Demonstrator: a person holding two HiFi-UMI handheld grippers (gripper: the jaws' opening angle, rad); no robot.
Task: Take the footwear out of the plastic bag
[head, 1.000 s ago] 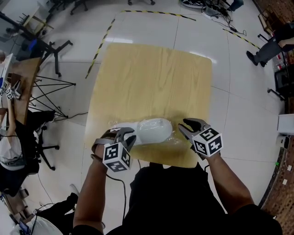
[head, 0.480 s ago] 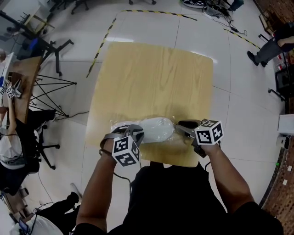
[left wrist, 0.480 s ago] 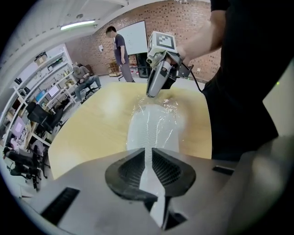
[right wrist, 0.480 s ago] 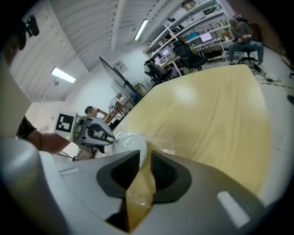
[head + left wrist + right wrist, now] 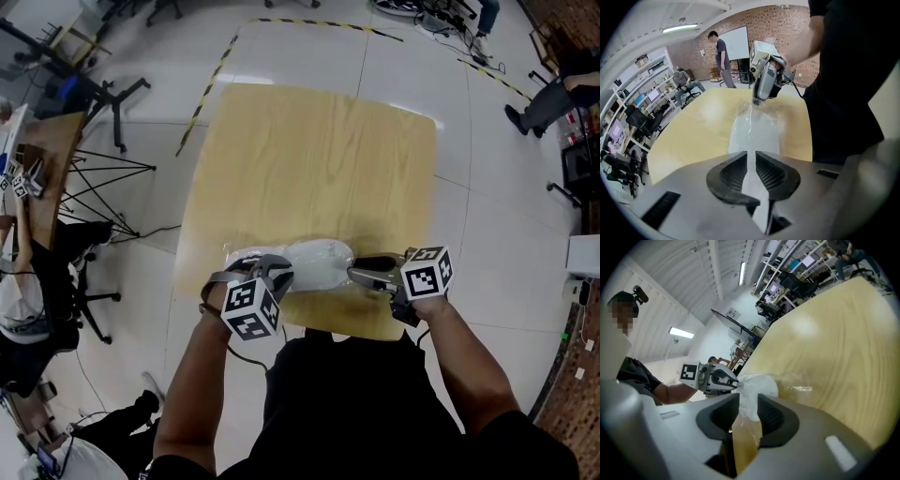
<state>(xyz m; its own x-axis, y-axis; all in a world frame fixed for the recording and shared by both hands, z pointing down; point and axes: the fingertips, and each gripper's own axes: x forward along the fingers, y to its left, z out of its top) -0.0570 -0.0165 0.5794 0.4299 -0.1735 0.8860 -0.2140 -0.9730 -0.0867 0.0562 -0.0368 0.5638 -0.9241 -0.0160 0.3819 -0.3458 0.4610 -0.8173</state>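
head view: smooth pale wood table [image 5: 309, 159], bare from 9 round to 3 o'clock. the rounded white shoe [image 5: 314, 264], in a crinkly clear plastic bag [image 5: 349, 289], lies near the 6 o'clock edge, long axis 9 to 3, toe toward 3.
left gripper view: the left gripper [image 5: 751, 157] has just been closing and nips the shoe's white end (a thin strip).
right gripper view: the right gripper [image 5: 747, 404] has just been opening; its jaws stand apart, bag film loose between them.
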